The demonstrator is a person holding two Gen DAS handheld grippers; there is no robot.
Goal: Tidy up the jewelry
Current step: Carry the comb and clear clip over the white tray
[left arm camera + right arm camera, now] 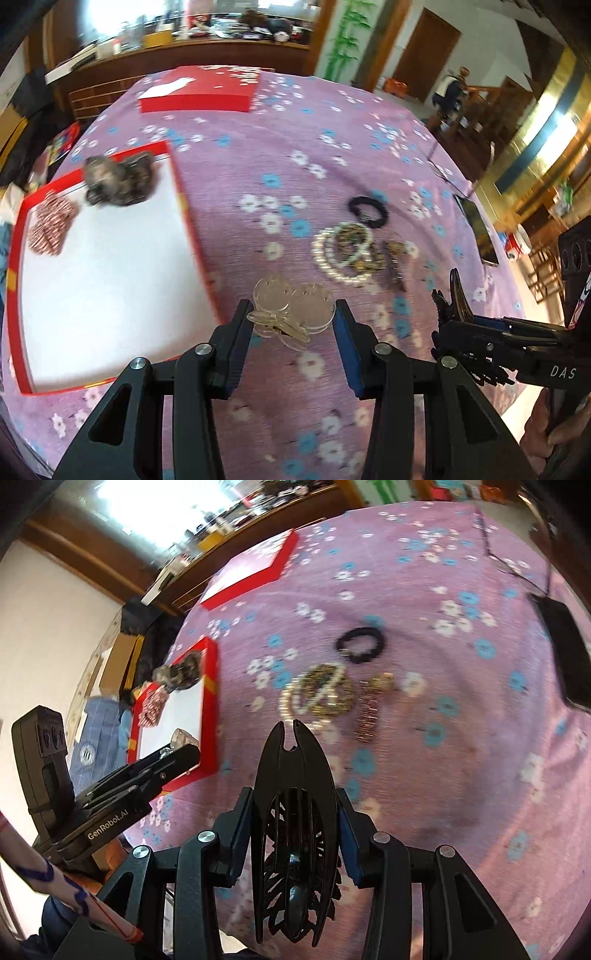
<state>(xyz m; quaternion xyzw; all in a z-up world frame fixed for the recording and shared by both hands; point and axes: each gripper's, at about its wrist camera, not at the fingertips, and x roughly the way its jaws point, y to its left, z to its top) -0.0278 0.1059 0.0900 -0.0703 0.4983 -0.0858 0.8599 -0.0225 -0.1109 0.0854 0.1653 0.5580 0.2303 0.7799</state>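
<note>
Altogether two red boxes (162,98), two scrunchies (118,181).

You see a purple flowered cloth (280,177) on the surface, a dark phone (565,653) at its edge, and a bamboo decal (345,37) on the far wall.

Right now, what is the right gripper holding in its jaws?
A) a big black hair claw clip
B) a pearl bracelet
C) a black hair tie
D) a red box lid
A: in the right wrist view, the black hair claw clip sits clamped between the jaws of the right gripper, while the pearl bracelet and the black hair tie lie on the purple flowered cloth.
</note>
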